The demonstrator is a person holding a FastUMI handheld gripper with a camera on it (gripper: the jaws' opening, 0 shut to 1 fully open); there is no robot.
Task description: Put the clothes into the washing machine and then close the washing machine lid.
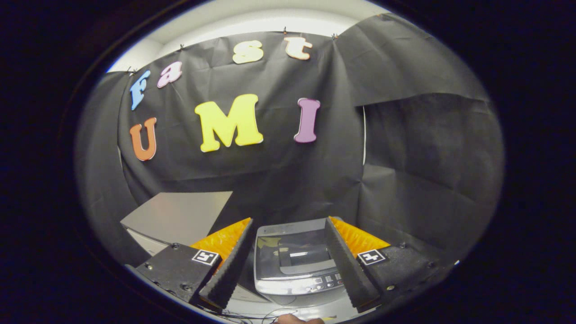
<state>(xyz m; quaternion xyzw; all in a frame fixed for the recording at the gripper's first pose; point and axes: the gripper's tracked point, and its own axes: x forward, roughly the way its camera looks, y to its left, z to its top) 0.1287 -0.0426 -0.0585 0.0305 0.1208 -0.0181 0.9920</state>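
A small grey top-loading washing machine (292,265) stands ahead of and below me, framed between my two fingers. Its dark glossy lid (299,254) lies flat over the top, and a row of buttons (321,282) runs along the near rim. My gripper (288,225) hovers above it, open wide, with nothing between the fingers. No clothes are in sight.
A grey flat-topped box or table (177,218) stands to the left of the machine, beyond my left finger. The black cloth wall (315,180) hangs close behind both. Thin cables (252,315) lie on the pale surface in front of the machine, beside a fingertip of a person's hand (297,320).
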